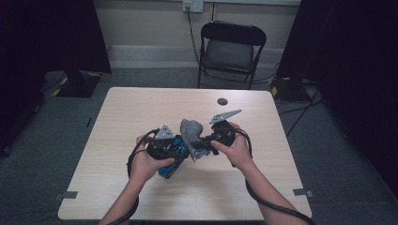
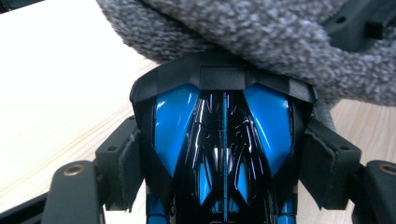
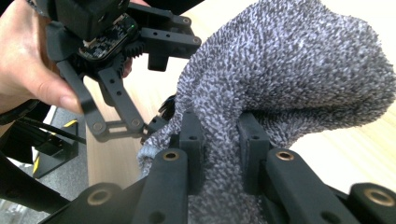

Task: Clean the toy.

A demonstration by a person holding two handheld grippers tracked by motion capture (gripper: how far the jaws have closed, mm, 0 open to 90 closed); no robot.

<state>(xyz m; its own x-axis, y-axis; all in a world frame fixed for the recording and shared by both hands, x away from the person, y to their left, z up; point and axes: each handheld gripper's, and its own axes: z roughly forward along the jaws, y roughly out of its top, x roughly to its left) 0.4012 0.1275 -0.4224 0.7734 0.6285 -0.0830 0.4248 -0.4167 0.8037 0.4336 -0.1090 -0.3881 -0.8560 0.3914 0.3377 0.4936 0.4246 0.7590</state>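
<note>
left gripper point(image 1: 170, 157) clamps the blue-black toy car point(image 2: 223, 154) by its flanks, low over the table point(image 1: 141, 112), as an anchor. right gripper point(image 3: 219, 140) pinches the grey sock point(image 3: 289, 79) tight, holding it against the car's end, probably to sleeve it.

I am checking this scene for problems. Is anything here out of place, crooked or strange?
One oddity: the grey sock is bunched over the front end of the blue and black toy car. The left gripper clamps the car, and the right gripper pinches the sock. Nothing looks spilled or damaged on the table.
</note>
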